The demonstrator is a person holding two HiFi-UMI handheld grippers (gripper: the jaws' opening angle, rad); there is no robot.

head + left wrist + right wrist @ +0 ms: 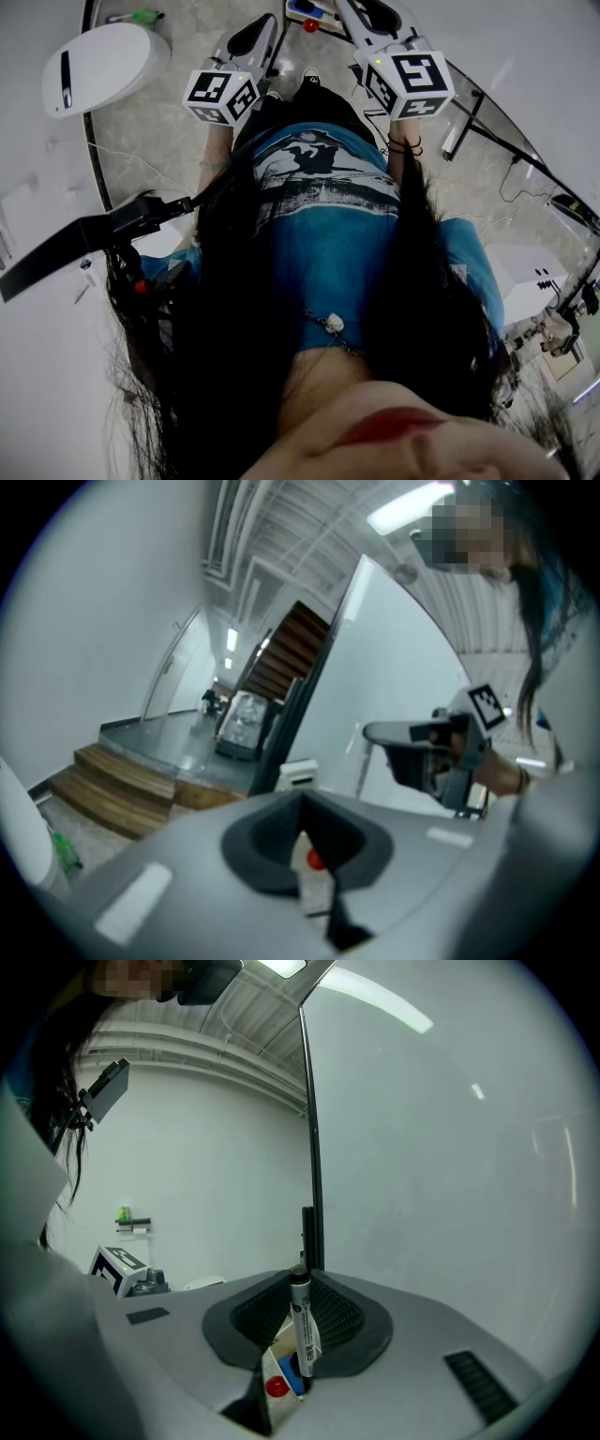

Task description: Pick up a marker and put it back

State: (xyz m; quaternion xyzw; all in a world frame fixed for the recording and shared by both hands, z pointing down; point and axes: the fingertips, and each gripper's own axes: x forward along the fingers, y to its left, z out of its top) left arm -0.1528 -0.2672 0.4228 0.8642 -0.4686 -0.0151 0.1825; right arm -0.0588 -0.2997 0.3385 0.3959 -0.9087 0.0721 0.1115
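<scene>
You had the right gripper (305,1281) closed on a marker (301,1324). Its ribbed dark pads (342,1321) pressed the marker from both sides. The marker stood nearly upright in the grip, with its black cap (299,1282) at the jaw tips and its printed pale barrel running down towards the camera. Just under it, through the gap at the base of the jaws, lay a small white box (272,1372) showing a red cap (275,1387) and a blue one (292,1376). Beyond the jaws stood a large pale board (450,1147) edged by a thin dark post (312,1129).

You kept the left gripper (301,801) with its jaws drawn together at the tips and nothing between them. Through the slit below them the same white box (314,888) and its red cap (317,859) showed. In that view your right gripper (427,752) hung off to the right, with wooden steps (112,785) far off on the left.

From the head view, you held both grippers out ahead of your blue T-shirt (328,216), each with its marker cube facing up. The box sat at the top edge between their tips, its red cap (309,25) plain to see. A white rounded unit (98,66) lay on the floor to your left, well apart from both grippers.
</scene>
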